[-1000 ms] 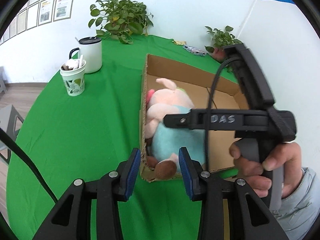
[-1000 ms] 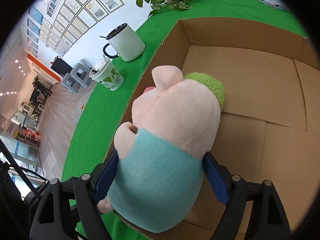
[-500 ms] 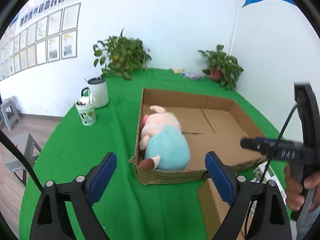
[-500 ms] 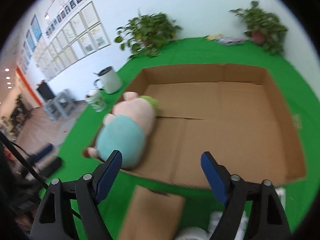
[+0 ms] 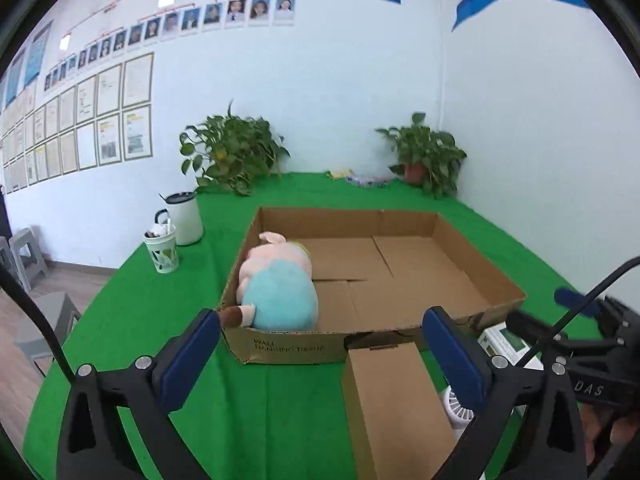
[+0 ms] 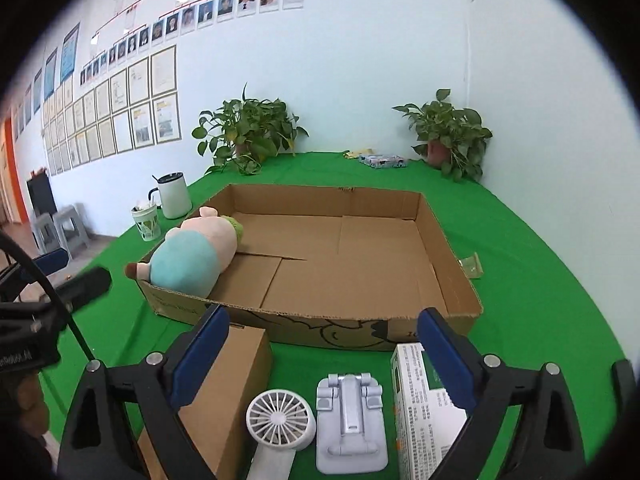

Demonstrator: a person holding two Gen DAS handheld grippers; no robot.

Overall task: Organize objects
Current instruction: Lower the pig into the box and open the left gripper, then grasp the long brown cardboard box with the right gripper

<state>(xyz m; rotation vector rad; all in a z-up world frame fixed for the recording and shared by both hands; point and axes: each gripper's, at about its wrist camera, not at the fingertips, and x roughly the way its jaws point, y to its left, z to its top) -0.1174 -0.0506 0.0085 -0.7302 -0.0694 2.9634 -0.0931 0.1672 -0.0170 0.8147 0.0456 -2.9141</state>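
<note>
Left wrist view: left tool (image 5: 320, 344) jaws just opened, apart, nothing between. Plush pig (image 5: 276, 284) lies in carton (image 5: 400, 220), center-left of frame. Small brown box (image 5: 394, 404) lower right.
Right wrist view: right tool (image 6: 322, 344) jaws just opened, apart, empty. Only here: fan (image 6: 280, 412), phone stand (image 6: 352, 424), white/green box (image 6: 416, 412) on counter (image 6: 540, 280), bottom of frame.
Next, prob.: pick one item; center jaws, keep clear of neighbours.

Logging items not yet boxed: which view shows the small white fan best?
The right wrist view: the white fan lies whole between brown box and stand. In the left wrist view only a sliver shows behind a tong finger.
</note>
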